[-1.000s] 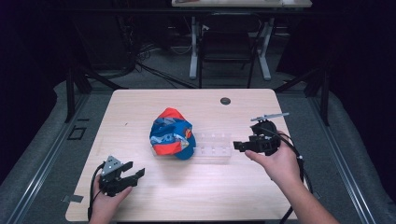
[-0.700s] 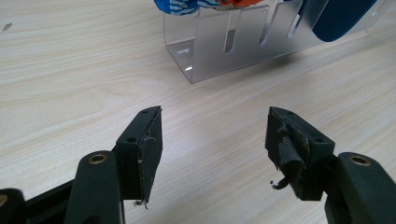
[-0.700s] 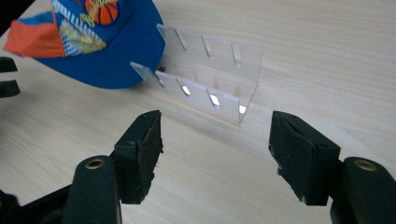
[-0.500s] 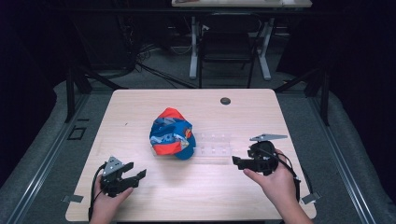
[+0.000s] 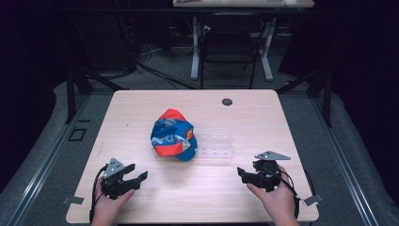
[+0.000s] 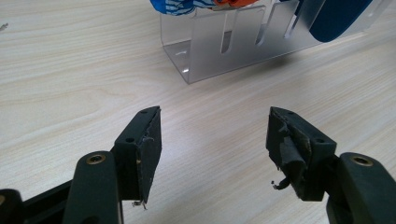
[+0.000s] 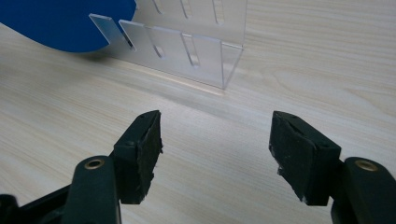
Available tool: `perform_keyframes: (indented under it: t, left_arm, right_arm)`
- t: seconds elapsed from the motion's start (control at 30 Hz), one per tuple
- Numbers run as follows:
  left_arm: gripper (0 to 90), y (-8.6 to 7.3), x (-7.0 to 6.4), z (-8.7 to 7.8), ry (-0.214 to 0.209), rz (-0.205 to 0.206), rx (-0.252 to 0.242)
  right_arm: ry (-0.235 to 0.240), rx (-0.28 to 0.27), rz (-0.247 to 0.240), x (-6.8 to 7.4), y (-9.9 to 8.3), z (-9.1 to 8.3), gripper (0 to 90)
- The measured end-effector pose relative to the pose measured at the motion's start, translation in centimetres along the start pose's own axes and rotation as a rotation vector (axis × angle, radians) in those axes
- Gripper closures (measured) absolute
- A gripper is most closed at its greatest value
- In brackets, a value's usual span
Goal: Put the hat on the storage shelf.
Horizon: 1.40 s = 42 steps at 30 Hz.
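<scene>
One cap on one clear rack; left claw and right claw gape wide, empty.

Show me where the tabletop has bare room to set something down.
Bare wood lies between the left gripper and right gripper, and along the far edge around the dark round hole. The middle is crowded: the cap sits against the clear slotted rack.

No text, label, brand, number or sign could be read. The cap carried a blue, orange and white pattern, but no letters could be made out in it. The clear acrylic rack beside it bore only plain slots, and the wooden tabletop carried no markings.
</scene>
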<state>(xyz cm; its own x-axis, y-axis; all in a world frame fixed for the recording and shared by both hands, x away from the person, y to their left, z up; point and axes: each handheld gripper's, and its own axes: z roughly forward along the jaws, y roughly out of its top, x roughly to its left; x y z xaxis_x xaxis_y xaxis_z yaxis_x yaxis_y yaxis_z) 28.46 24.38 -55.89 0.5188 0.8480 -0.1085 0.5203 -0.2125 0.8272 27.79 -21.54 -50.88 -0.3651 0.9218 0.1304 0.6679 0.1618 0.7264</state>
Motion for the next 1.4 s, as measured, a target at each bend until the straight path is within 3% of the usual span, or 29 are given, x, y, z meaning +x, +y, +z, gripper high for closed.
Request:
perform_keyframes:
  t: [0.37, 0.53, 0.93, 1.23, 1.4]
  left_arm:
    - [37.3, 0.0, -0.6, 0.3, -0.015, 0.016, 0.005]
    - [38.0, 0.0, -1.0, 0.5, -0.022, 0.02, 0.0]
    - [38.3, 0.0, -1.6, 1.0, -0.039, 0.042, 0.018]
    - [38.3, 0.0, -2.0, 1.3, -0.046, 0.041, 0.02]
    - [38.2, 0.6, -2.7, 2.0, -0.072, 0.023, 0.0]
  right_arm:
    - [-0.019, -0.064, 0.005, -0.7, -2.3, 0.9, 33.6]
    - [-0.022, -0.055, -0.005, -1.0, -3.3, 1.7, 33.7]
    - [-0.015, -0.073, 0.012, -1.3, -3.8, 2.1, 34.2]
    - [-0.004, -0.077, 0.009, -1.4, -4.0, 2.5, 34.2]
    - [0.0, -0.076, 0.013, -1.4, -3.9, 2.5, 34.3]
